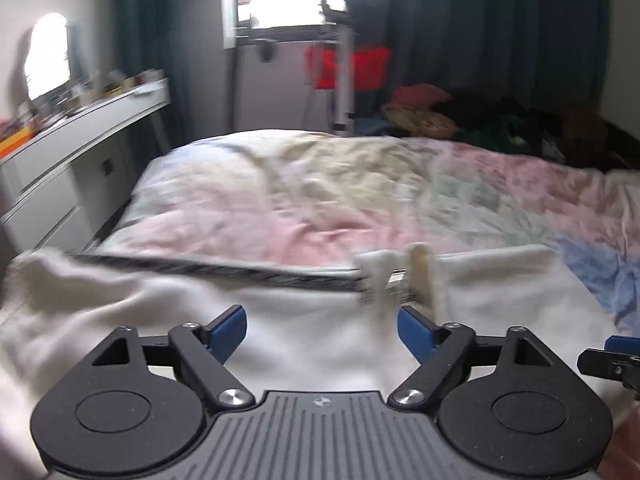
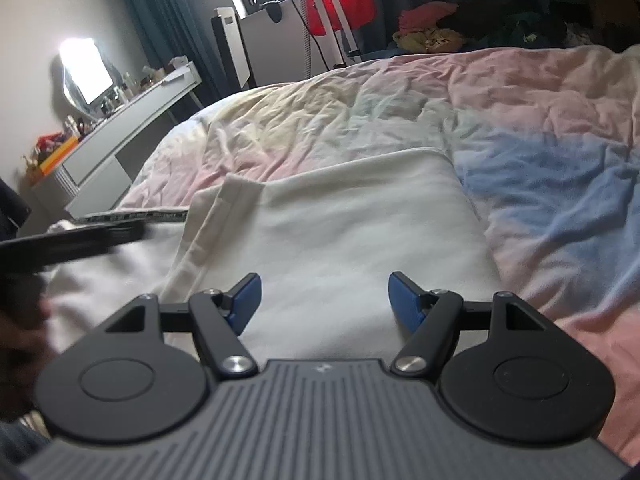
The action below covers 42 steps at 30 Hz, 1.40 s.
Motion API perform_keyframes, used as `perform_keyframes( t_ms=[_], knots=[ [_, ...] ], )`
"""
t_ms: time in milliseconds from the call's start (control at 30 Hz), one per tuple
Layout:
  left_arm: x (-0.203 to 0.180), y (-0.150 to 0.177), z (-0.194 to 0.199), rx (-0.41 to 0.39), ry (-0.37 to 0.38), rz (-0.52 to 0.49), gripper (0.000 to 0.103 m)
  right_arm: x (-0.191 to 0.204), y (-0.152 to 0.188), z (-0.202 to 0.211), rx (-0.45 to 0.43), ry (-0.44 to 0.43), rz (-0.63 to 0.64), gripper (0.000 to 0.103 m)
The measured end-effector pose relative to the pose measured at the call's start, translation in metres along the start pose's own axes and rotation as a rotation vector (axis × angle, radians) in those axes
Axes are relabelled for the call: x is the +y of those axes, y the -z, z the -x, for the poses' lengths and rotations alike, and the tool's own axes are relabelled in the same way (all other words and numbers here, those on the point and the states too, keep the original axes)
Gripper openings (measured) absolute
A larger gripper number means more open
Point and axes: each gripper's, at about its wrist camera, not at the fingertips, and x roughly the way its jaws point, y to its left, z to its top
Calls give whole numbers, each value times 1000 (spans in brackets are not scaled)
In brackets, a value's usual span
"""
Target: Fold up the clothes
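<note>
I see my left tool (image 1: 320, 330) and right tool (image 2: 325, 300) both spread and holding nothing over one cream-white garment (image 2: 340, 220), its grey patterned band (image 1: 208, 272) along the far edge, lying on the bed (image 2: 540, 128) under a rumpled pastel duvet.

A bed (image 2: 520, 92), covered by a rumpled duvet (image 1: 320, 200) patterned in pink, cream and blue, on whose near edge a white garment (image 2: 340, 232) with a dark striped band (image 1: 208, 270) is laid flat, a heap of dark and coloured clothes (image 1: 480, 120) being seen at its far edge.
</note>
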Motion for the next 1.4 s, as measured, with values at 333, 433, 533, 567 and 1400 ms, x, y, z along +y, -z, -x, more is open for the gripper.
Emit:
perform_keyframes(
  t_ms=[333,433,533,567,1400],
  knots=[
    [181,61,58,14,-220,789,80,20,21,5,11,47,50,72],
    [210,82,53,51,-212,987,80,26,27,0,19,79,96,72],
    [225,98,40,105,-179,1101,78,30,33,0,11,100,138,72],
    [227,101,37,117,-174,1116,77,31,34,0,11,105,144,72],
    [129,-61,110,-333,-176,509,14,15,32,-4,-30,-71,19,72]
  ],
)
